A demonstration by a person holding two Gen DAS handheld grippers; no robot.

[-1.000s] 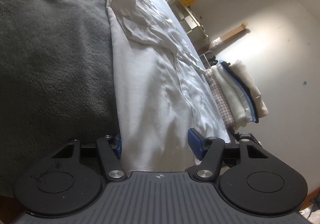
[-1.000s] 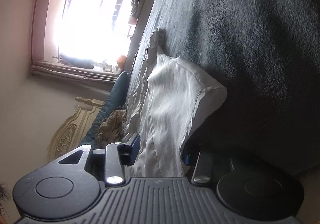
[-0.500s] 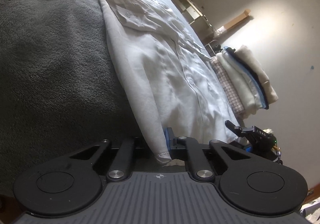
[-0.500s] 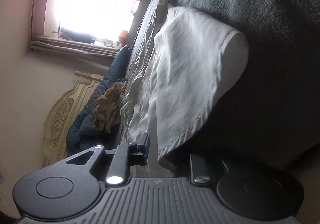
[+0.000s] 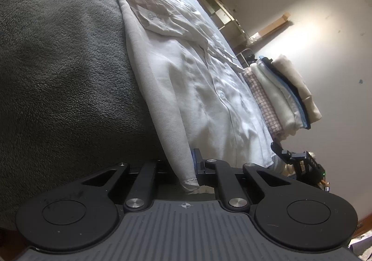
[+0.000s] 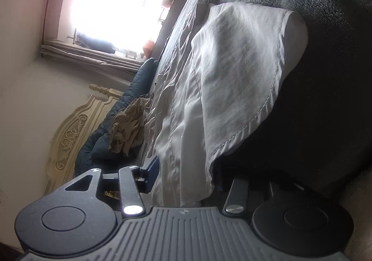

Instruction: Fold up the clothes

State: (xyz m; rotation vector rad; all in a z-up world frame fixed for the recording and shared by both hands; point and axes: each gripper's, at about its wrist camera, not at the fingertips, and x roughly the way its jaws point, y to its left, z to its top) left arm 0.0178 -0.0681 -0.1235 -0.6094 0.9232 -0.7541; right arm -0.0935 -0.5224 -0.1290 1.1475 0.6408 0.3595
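— What does the left wrist view show?
— The left gripper (image 5: 186, 168) is clamped on the hem of the thin white shirt (image 5: 197, 88), where a second ago its jaws stood wide. The shirt lies on a fuzzy grey blanket (image 5: 58, 63), with a folded stack (image 5: 283, 93) at the far right.

— And the right view?
— The right gripper (image 6: 186, 177) has just been opening; its jaws stand apart with the shirt's stitched edge (image 6: 232, 79) between them, unpinched. A tan crumpled garment (image 6: 130, 126) lies far left by a carved headboard (image 6: 74, 135).
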